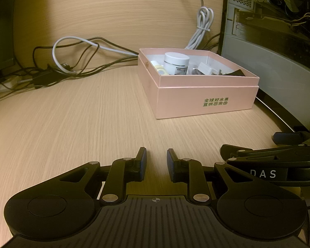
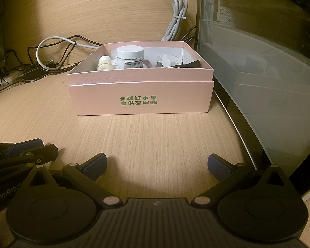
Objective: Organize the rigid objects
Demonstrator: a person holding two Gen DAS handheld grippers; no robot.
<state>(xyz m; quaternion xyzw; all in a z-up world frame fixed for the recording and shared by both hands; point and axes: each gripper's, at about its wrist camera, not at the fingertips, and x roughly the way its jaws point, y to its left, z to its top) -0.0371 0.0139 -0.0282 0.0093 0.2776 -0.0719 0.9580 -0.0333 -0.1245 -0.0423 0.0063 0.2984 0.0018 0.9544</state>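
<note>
A pink cardboard box point(image 1: 204, 101) point(image 2: 142, 101) with green print stands open on the wooden desk. Inside it are a white jar point(image 1: 176, 63) point(image 2: 130, 56), a small pale yellow bottle point(image 1: 158, 67) point(image 2: 104, 63), a white block point(image 2: 169, 60) and a black item point(image 2: 191, 64). My left gripper point(image 1: 156, 159) hovers low over the desk, well short of the box, its fingers a narrow gap apart and empty. My right gripper point(image 2: 157, 165) is wide open and empty, facing the box front. Each gripper shows at the edge of the other's view.
A tangle of black and white cables point(image 1: 72, 62) point(image 2: 49, 60) lies at the back left by the wooden wall. A bundled white cord point(image 1: 202, 26) hangs behind the box. A glass-sided computer case point(image 1: 279, 51) point(image 2: 268, 82) stands close on the box's right.
</note>
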